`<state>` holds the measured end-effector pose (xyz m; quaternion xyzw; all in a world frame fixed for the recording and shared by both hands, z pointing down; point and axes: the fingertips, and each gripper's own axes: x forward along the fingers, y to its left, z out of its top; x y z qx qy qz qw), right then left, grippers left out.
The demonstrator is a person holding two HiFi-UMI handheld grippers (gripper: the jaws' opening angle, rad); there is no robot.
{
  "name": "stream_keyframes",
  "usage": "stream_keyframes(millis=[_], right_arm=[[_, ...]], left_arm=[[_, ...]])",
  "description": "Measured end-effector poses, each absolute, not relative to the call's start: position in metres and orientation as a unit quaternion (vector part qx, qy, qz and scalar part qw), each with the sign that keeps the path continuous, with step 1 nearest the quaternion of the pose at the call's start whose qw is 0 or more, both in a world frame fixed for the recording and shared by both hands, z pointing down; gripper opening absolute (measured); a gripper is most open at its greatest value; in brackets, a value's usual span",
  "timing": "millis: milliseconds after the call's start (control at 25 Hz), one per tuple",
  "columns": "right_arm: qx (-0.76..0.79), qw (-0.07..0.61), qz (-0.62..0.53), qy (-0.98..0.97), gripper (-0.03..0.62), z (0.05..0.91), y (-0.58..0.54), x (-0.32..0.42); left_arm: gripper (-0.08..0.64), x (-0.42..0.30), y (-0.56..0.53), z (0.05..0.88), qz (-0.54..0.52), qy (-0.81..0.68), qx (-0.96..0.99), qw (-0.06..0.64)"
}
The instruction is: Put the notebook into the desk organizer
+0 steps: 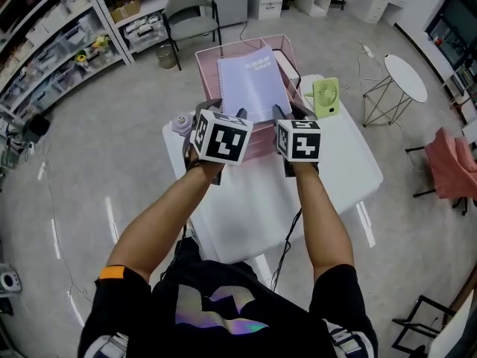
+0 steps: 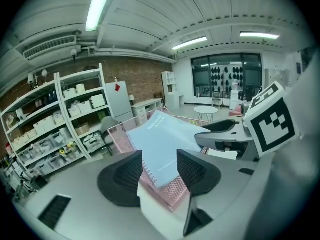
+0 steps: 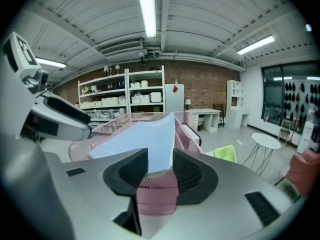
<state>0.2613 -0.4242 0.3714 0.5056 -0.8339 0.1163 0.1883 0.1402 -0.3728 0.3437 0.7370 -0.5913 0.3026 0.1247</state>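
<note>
- The left gripper (image 1: 223, 112) has a pale grey shell. On top, behind the jaws, sits the left cube (image 1: 221, 139), white with black square markers.
- The right gripper (image 1: 293, 113) has the same grey shell and carries the right cube (image 1: 300, 140), marked alike.
- The pads (image 2: 131, 172) are black and ribbed, in rounded black mounts, with dark slots in the shell to either side.
- A thin black cable (image 1: 289, 239) trails behind the right gripper.
- The shirt (image 1: 223, 286) is black and short-sleeved, with an iridescent print (image 1: 216, 312) and white sleeve stripes.
- An orange band (image 1: 112, 272) edges the sleeve behind the left gripper.
</note>
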Motion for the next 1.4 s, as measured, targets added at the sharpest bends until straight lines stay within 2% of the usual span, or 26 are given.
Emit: stream_keyframes(millis=[200, 400, 480, 600, 760, 880, 1000, 1400], right_arm=[[0.526, 0.214, 0.046, -0.822, 0.190, 0.360, -0.409, 0.267], [0.520, 0.189, 0.020, -0.833, 0.189, 0.345, -0.384, 0.269], [0.514, 0.172, 0.016, -0.840, 0.170, 0.340, -0.370, 0.267], [0.502, 0.150, 0.015, -0.852, 0.105, 0.336, -0.343, 0.261], [0.498, 0.129, 0.024, -0.857, 0.044, 0.336, -0.307, 0.253], [0.493, 0.108, 0.034, -0.863, 0.027, 0.332, -0.278, 0.245], [0.488, 0.090, 0.041, -0.867, 0.020, 0.327, -0.246, 0.235], [0.490, 0.100, 0.055, -0.864, 0.018, 0.345, -0.123, 0.190]], left_arm=[[0.221, 0.145, -0.363, 0.344, 0.277, -0.593, 0.746, 0.123], [0.221, 0.152, -0.348, 0.340, 0.241, -0.595, 0.757, 0.120], [0.221, 0.154, -0.339, 0.338, 0.224, -0.594, 0.763, 0.119], [0.211, 0.157, -0.323, 0.336, 0.202, -0.591, 0.773, 0.110], [0.129, 0.163, -0.296, 0.334, 0.167, -0.575, 0.794, 0.103], [0.057, 0.166, -0.269, 0.335, 0.143, -0.561, 0.810, 0.093], [0.016, 0.161, -0.239, 0.337, 0.135, -0.557, 0.816, 0.076], [0.009, 0.113, -0.125, 0.346, 0.126, -0.558, 0.819, 0.049]])
